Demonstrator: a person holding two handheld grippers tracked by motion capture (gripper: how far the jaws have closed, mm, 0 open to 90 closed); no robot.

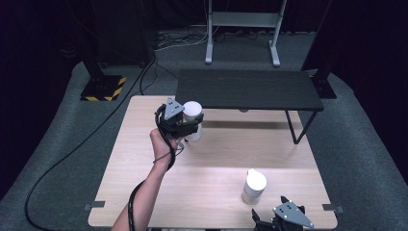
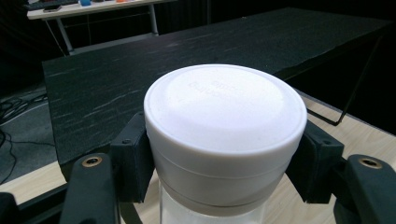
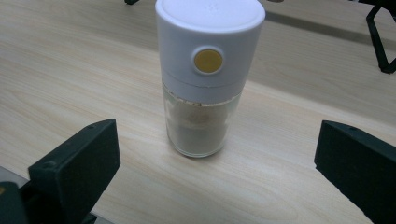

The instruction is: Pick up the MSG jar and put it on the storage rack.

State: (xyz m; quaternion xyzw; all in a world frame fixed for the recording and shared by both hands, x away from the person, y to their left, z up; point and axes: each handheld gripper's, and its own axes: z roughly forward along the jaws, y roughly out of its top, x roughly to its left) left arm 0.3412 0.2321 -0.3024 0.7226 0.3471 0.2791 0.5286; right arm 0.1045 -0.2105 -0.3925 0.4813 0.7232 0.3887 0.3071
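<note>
A white-capped jar is clamped just under its cap by the left gripper, whose black pads are seen pressed against both sides of the cap in the left gripper view. In the high view this jar is held just in front of the near left corner of the black shelf, close to that shelf's front edge; whether its base rests on the wooden table or is lifted a little cannot be told. The picking-up of this jar is therefore judged as done, and its placing, probably on or by the black shelf, as not yet done.

A second jar, with a white cap, a yellow round button and a pale powder in its clear lower part, is left standing upright on the wooden table, well apart from the black shelf and towards the near right edge. It is faced by the right gripper, whose jaws are spread wide on either side without touching it. This second jar is judged as untouched: a grasp is prepared but not made, so roughly half of the work appears to remain.
</note>
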